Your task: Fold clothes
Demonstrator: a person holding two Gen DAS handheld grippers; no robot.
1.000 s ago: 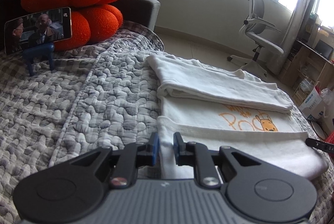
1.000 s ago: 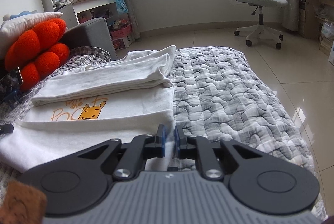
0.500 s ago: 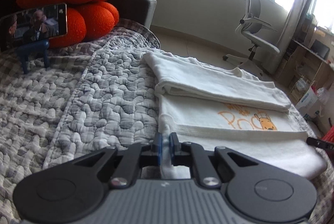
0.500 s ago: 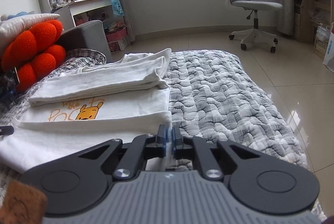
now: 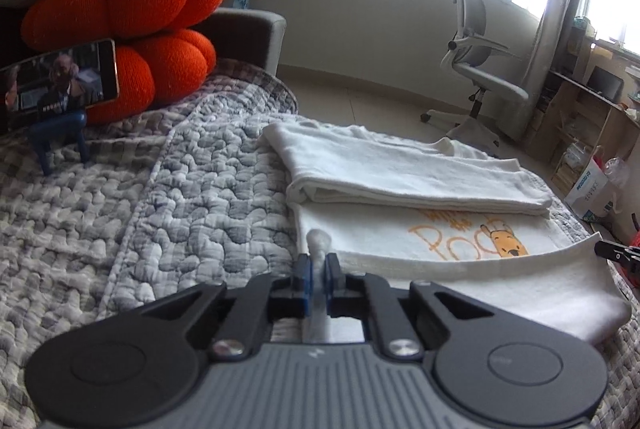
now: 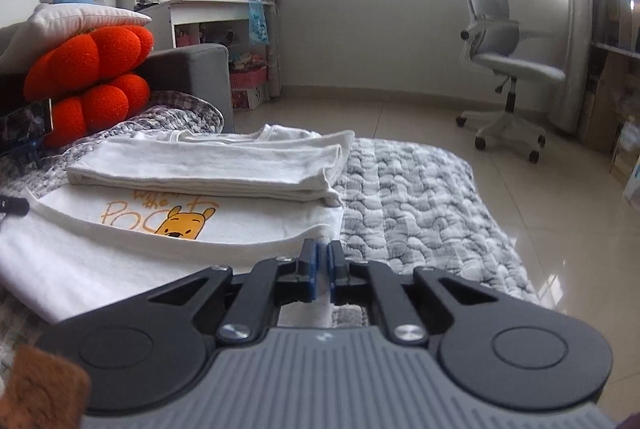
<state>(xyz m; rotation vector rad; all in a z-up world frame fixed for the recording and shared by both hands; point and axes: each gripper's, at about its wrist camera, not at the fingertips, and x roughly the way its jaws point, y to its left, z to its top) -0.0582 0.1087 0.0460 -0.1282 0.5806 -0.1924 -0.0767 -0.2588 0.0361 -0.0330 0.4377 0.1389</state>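
Left wrist view: your left tool (image 5: pixel 317 268) is clamped down on a pinch of white fabric at the near left corner of the white T-shirt (image 5: pixel 400 233), you can see a little tuft of it poking up between the blue pads. The shirt sits on the grey quilted bed (image 5: pixel 180 189), already folded in from the far side, with the orange bear print (image 5: pixel 503 240) showing in the strip between the far fold and the near edge. The near hem curves across toward the tip of your other tool at the right edge of the picture.

Right wrist view shows the same deal from the other side: your right tool (image 6: pixel 322 261) is pinched tight on the near right corner of the shirt, right where the fabric meets the quilt. Orange knot cushion (image 6: pixel 86 77) and a phone on a blue stand (image 5: pixel 60 85) are up at the far left of the bed, and an office chair (image 6: pixel 508 77) stands on the tiled floor beyond.
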